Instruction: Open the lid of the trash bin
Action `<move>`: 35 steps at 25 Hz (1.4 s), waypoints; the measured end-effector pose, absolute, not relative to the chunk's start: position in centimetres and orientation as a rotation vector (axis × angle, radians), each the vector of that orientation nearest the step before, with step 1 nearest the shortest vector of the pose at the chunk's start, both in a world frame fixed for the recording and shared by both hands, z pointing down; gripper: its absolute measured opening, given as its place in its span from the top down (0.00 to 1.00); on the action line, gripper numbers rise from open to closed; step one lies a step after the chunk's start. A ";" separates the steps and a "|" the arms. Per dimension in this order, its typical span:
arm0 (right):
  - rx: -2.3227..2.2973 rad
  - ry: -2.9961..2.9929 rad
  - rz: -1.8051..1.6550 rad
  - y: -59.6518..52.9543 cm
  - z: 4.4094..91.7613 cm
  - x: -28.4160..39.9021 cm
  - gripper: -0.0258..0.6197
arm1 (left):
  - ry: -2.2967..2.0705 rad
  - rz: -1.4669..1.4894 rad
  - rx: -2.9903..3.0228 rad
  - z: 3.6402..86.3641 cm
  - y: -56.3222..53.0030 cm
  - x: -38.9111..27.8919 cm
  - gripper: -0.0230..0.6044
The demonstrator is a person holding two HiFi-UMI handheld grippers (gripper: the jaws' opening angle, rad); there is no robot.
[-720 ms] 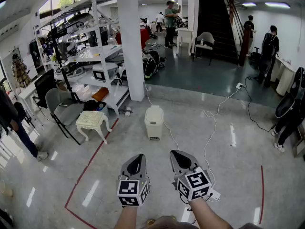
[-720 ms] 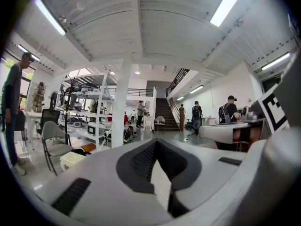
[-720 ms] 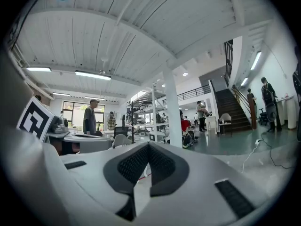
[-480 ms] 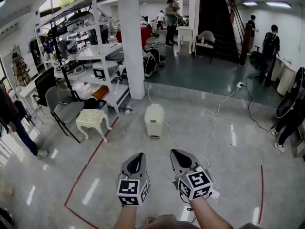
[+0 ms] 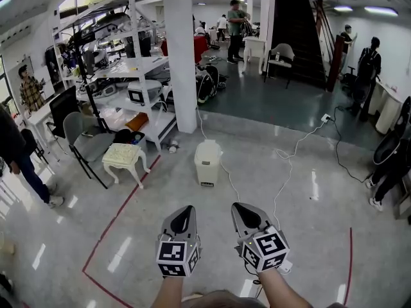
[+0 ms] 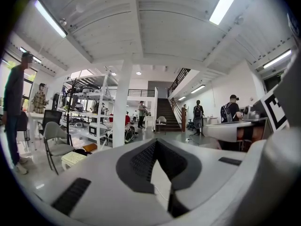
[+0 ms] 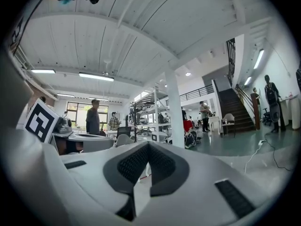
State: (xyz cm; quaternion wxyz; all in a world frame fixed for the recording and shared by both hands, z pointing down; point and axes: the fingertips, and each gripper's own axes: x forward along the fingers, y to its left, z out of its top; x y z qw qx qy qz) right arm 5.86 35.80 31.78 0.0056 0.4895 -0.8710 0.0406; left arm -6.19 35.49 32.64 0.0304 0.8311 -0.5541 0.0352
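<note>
Only the head view shows the trash bin [image 5: 207, 162], lid down, standing on the floor just in front of the white pillar [image 5: 181, 56], well ahead of the left gripper [image 5: 183, 212] and right gripper [image 5: 243, 209] held low side by side. Each gripper view shows its own jaws meeting at the tips with nothing between them; their bulk covers the low middle of the room, so the bin cannot be made out there

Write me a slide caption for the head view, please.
The left gripper and right gripper, both shut and empty, point toward the closed white trash bin.
</note>
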 end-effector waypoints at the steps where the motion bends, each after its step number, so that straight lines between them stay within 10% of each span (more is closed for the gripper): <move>1: 1.530 -2.729 0.127 35.9 31.8 6.0 0.91 | -1.712 0.108 2.560 32.7 35.6 -6.1 0.98; 35: 1.481 -2.758 0.166 25.5 33.4 5.0 0.91 | -1.700 0.161 2.575 33.9 24.4 -6.2 0.98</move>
